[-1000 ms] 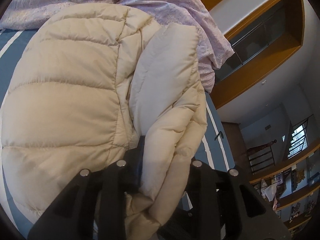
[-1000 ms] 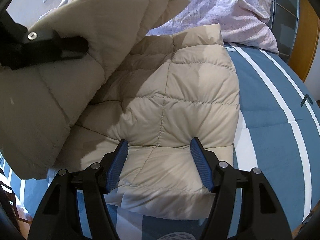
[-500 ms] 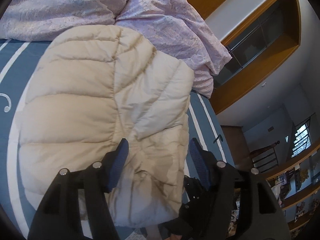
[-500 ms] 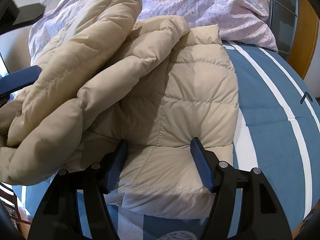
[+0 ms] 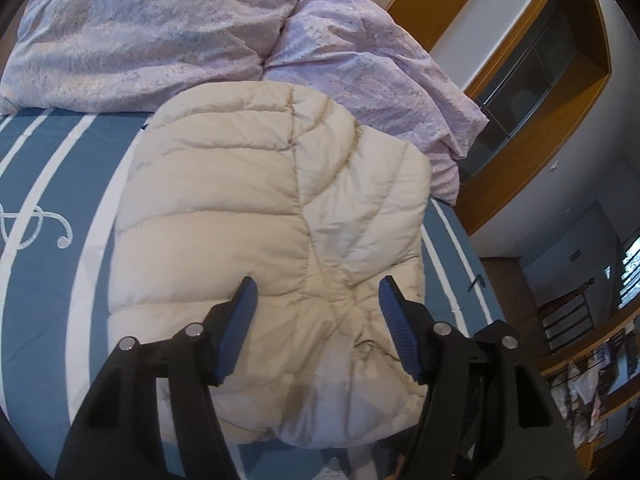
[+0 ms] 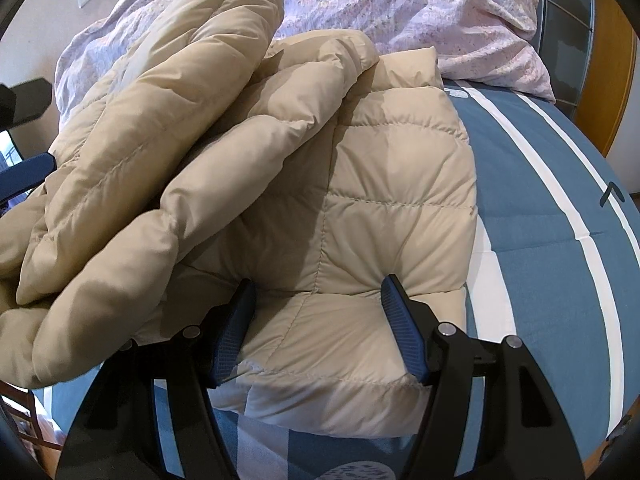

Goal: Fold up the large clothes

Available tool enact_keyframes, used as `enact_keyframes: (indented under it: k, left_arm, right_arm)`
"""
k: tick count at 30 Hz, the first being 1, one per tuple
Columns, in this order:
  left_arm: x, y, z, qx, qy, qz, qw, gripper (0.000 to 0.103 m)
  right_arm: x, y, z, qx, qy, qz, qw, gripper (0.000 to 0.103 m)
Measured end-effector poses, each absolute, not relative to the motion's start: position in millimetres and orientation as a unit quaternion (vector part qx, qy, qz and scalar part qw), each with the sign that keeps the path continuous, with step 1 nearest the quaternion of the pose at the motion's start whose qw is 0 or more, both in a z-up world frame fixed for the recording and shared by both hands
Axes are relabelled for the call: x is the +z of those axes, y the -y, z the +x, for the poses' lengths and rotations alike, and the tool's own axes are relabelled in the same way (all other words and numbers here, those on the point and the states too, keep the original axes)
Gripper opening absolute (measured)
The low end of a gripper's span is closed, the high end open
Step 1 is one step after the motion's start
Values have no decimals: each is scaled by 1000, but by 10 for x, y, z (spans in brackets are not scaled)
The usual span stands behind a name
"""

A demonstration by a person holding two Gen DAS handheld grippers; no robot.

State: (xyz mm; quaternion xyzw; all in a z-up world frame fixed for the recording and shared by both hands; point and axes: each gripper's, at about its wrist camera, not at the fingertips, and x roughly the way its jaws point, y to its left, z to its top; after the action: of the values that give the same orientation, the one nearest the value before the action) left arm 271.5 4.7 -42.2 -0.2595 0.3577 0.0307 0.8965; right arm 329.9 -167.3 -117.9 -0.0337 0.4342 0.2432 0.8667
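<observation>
Cream quilted down jacket (image 5: pixel 272 208) lies folded on the bed (image 5: pixel 48 280), on its blue cover with white stripes, its far edge touching the lilac duvet (image 5: pixel 168 28) heaped at the head. Seen from the right wrist, one puffy flap (image 6: pixel 160 152) is doubled over the jacket's left part. The left gripper (image 5: pixel 314 292) hangs over the jacket's near end, jaws wide apart and holding nothing. The right gripper (image 6: pixel 318 292) sits at the near hem, jaws likewise apart, fabric bulging between them ungripped.

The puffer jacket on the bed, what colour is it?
Cream-beige puffer jacket, quilted; clearest in the left wrist view.
</observation>
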Motion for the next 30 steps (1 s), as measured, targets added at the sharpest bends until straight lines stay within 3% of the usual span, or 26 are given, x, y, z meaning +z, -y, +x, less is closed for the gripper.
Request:
enact_keyframes:
  k: [16,30]
  left_arm:
    - [-665,81,2772,57,-368,-197,907,67]
    - [-944,317,3009,13,-382,-224,896,67]
  right_arm:
    - [-1184,1661,3297,244,-435,-34,866,67]
    - [-1185,1768,3312,263,-421,-28,867,67]
